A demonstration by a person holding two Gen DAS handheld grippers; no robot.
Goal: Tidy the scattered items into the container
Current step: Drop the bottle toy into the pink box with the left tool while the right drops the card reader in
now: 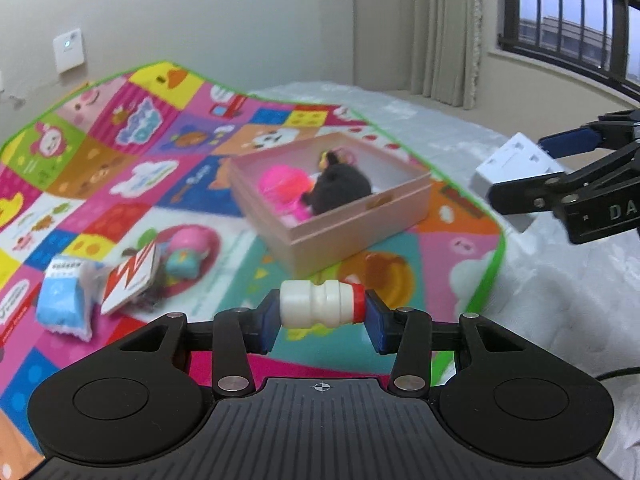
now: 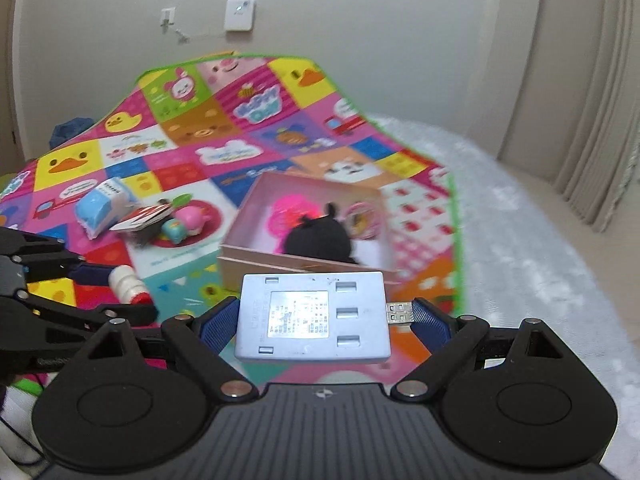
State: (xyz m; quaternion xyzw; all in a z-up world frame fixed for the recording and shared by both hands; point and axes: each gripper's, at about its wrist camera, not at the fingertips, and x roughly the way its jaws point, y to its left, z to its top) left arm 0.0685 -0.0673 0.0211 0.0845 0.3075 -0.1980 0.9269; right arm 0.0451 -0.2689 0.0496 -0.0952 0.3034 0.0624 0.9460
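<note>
Now, through my left wrist camera, my left gripper [image 1: 322, 309] pinches a small white bottle [image 1: 320, 304] end to end above the mat [image 1: 168, 168], short of the pink box [image 1: 340, 232].

Through the right wrist camera, my right gripper [image 2: 320, 316] clamps a flat grey charger [image 2: 312, 316] before the same box. I judge both loads are mid-carry; next I must bring each over the rim and let go.

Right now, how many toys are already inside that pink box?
3 that I can see in the pink cardboard box: a bright pink fluffy toy at left, a black plush animal in the middle, a small round pink-rimmed toy behind it. More may be hidden.
</note>
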